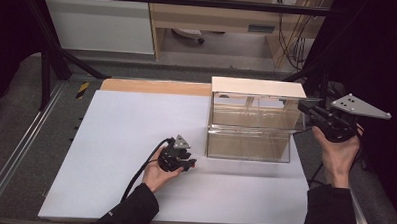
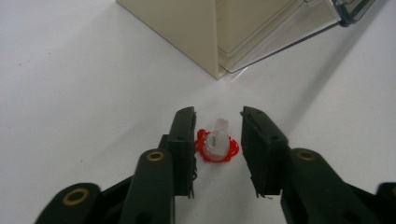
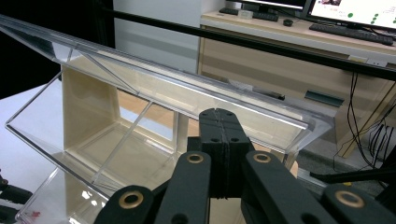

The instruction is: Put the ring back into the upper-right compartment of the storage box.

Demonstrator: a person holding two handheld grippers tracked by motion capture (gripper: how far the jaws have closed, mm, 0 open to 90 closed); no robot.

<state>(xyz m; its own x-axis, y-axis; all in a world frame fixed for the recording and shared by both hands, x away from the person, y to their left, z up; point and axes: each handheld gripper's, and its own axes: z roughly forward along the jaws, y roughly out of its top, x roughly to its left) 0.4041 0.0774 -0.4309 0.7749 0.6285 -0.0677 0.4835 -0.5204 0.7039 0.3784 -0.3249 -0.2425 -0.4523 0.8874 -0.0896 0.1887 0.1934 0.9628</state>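
Note:
A small red piece with a clear cap [image 2: 216, 145] lies on the white table top [image 1: 125, 139], just left of a clear-fronted display box [image 1: 249, 129]. My left gripper [image 2: 218, 114] is lowered over the piece, which sits between its jaws. The left pad is at the red edge and a thin gap shows at the right pad. In the high view this left gripper [image 1: 189, 164] is by the box's lower left corner. My right gripper [image 3: 218, 112] is shut, its tips right under the lip of the raised clear lid [image 3: 163, 84]. The right gripper [image 1: 302, 106] is at the box's upper right end.
The box has a cream top and divided clear compartments [image 3: 116, 154]. A wooden strip [image 1: 152, 86] runs along the table's far edge, with metal frame rails [image 1: 15, 150] at the left. A desk with monitors [image 3: 355, 14] stands behind.

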